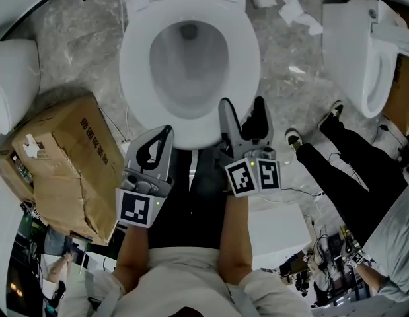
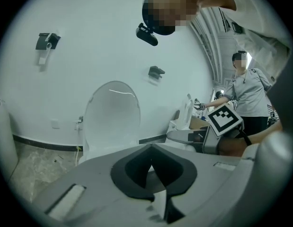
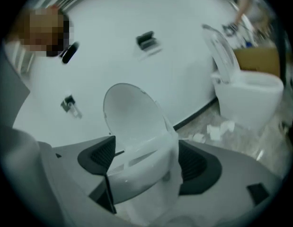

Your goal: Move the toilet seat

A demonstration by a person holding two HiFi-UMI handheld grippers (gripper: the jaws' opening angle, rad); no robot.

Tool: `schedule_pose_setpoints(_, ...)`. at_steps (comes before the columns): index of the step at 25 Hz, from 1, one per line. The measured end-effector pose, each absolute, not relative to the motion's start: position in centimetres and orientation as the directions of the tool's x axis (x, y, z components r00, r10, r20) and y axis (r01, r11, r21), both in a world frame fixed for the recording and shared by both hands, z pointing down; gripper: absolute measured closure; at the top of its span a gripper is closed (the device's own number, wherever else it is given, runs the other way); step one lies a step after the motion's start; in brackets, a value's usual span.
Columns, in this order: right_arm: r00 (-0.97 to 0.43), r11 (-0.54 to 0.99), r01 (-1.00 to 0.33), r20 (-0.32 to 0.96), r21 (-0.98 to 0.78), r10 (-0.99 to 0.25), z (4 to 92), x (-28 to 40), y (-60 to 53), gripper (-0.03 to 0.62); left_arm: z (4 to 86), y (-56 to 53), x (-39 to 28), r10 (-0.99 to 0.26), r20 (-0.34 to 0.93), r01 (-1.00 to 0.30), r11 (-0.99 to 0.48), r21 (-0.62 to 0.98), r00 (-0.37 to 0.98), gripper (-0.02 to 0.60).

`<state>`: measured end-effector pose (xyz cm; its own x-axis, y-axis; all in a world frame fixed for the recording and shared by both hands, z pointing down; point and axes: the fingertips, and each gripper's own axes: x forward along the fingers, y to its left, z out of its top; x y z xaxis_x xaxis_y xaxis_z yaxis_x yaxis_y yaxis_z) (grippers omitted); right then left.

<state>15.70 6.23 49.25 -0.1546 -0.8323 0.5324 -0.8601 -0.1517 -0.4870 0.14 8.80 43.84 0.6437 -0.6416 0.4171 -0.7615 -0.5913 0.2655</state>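
Bathroom-ish test room here: grey marbled floor [image 1: 78, 58], plain white wall [image 2: 99, 41] with a couple of small dark fittings [image 2: 47, 40] on it. You're standing right in front of the toilet [image 1: 191, 134]. A beat-up cardboard box [image 1: 65, 157] sits on the floor to your left. A second toilet [image 1: 359, 51] stands off to the right, with crumpled tissue [image 1: 298, 10] lying on the floor between the two. Another person [image 1: 339, 150] in black trousers is standing over on that side too.

The toilet seat [image 1: 135, 65] looks to be lying flat on the bowl, and the lid [image 3: 129, 112] stands upright against the wall behind it.

Your left gripper [image 1: 163, 137] has its fingers [image 1: 158, 152] pressed together with nothing between them. Their tip sits just at the front left edge of the seat, and I can't tell if it actually touches.

Your right gripper [image 1: 242, 102] has its fingers [image 1: 229, 121] spread wide, side by side over the front right part of the seat. In the right gripper view the front of the seat and bowl fills the gap between them. The pads don't seem to be squeezing it, more like straddling it.
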Motion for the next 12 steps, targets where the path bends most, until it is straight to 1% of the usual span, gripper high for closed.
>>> schedule_pose_setpoints(2, -0.136, -0.092, -0.919, 0.529, -0.382, -0.838, 48.3, 15.5, 5.8, 0.226, 43.7, 8.6, 0.1, -0.643, 0.419, -0.763, -0.589, 0.264, 0.641, 0.581)
schedule_pose_setpoints(4, -0.141, -0.060, -0.934, 0.517, -0.353, -0.844, 47.6, 15.3, 5.3, 0.237, 43.3, 8.2, 0.1, -0.649, 0.412, -0.766, -0.586, 0.263, 0.639, 0.582)
schedule_pose_setpoints(5, -0.143, -0.049, -0.938, 0.510, -0.344, -0.848, 47.2, 15.2, 5.1, 0.252, 43.1, 8.0, 0.2, -0.652, 0.408, -0.766, -0.587, 0.263, 0.639, 0.581)
schedule_pose_setpoints(8, -0.151, -0.006, -0.952, 0.484, -0.307, -0.862, 46.0, 14.6, 4.6, 0.326, 42.4, 7.5, 0.1, -0.657, 0.400, -0.766, -0.588, 0.259, 0.639, 0.583)
schedule_pose_setpoints(9, -0.161, 0.015, -0.955, 0.472, -0.297, -0.867, 45.5, 14.3, 4.4, 0.341, 42.2, 7.3, 0.0, -0.659, 0.397, -0.767, -0.588, 0.257, 0.639, 0.583)
schedule_pose_setpoints(12, -0.208, 0.088, -0.956, 0.434, -0.280, -0.877, 43.9, 13.6, 4.0, 0.347, 41.4, 6.5, -0.1, -0.666, 0.382, -0.765, -0.594, 0.247, 0.641, 0.582)
